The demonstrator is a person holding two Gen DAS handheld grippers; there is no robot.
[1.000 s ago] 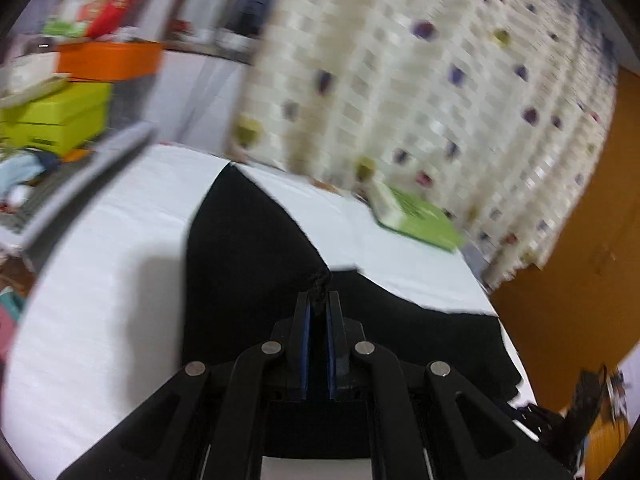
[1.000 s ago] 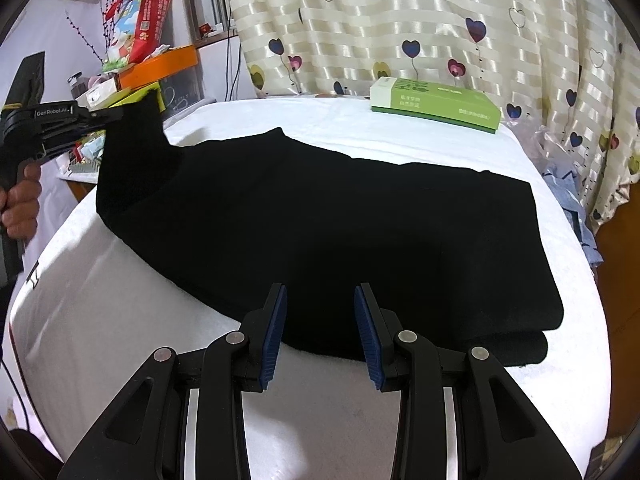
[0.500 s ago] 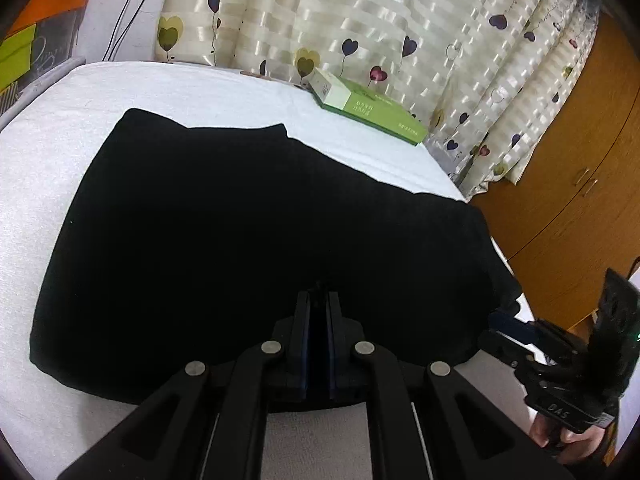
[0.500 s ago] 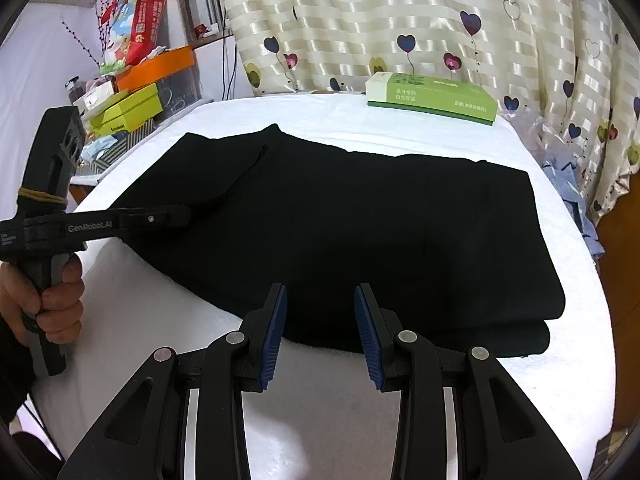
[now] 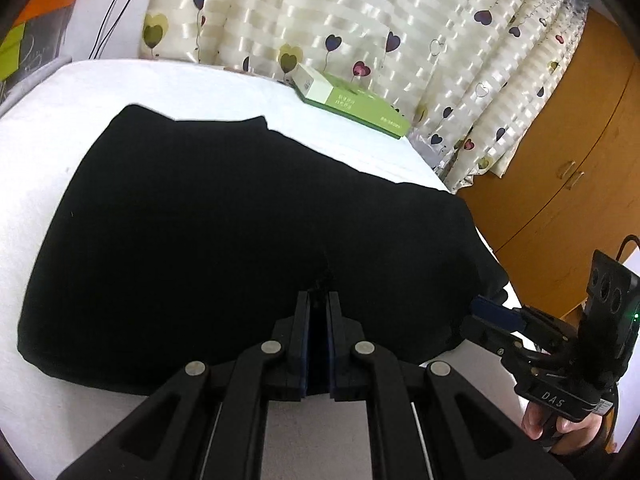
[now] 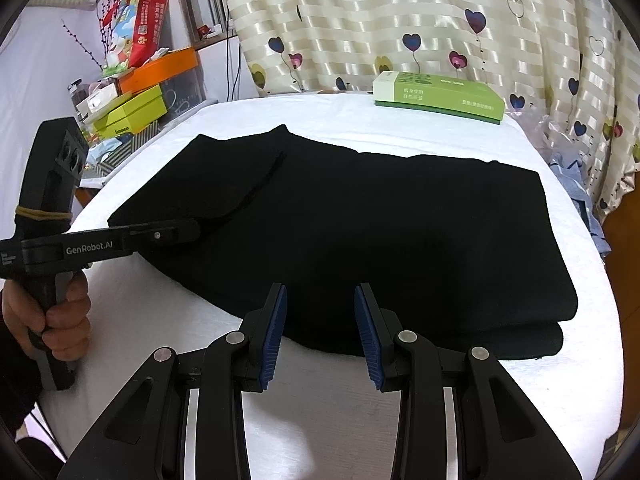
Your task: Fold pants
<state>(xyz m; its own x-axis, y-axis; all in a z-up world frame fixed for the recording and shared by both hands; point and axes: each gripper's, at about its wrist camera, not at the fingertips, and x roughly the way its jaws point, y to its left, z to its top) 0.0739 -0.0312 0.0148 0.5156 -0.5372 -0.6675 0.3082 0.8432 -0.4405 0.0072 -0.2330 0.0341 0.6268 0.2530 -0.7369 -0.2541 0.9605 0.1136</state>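
Black pants (image 6: 400, 232) lie folded in layers on the white table (image 6: 132, 320). My left gripper (image 5: 319, 300) is shut on a pinch of the black cloth, low over the pants (image 5: 240, 220). The right wrist view shows this left gripper (image 6: 188, 234) coming in from the left, held by a hand, its tip on the top layer's edge. My right gripper (image 6: 320, 312) stands open just above the pants' near edge, nothing between its blue pads. In the left wrist view the right gripper (image 5: 486, 312) sits at the pants' right corner.
A green and white box (image 6: 436, 98) lies at the table's far edge, before a heart-patterned curtain. Stacked coloured boxes (image 6: 132, 112) crowd the left side. A blue cloth (image 6: 576, 188) hangs off the right edge. A wooden cabinet (image 5: 560, 160) stands to the right.
My left gripper has carried the raised end of the pants over and down, so that layer now lies flat on the rest. The right gripper has barely moved and stays open.
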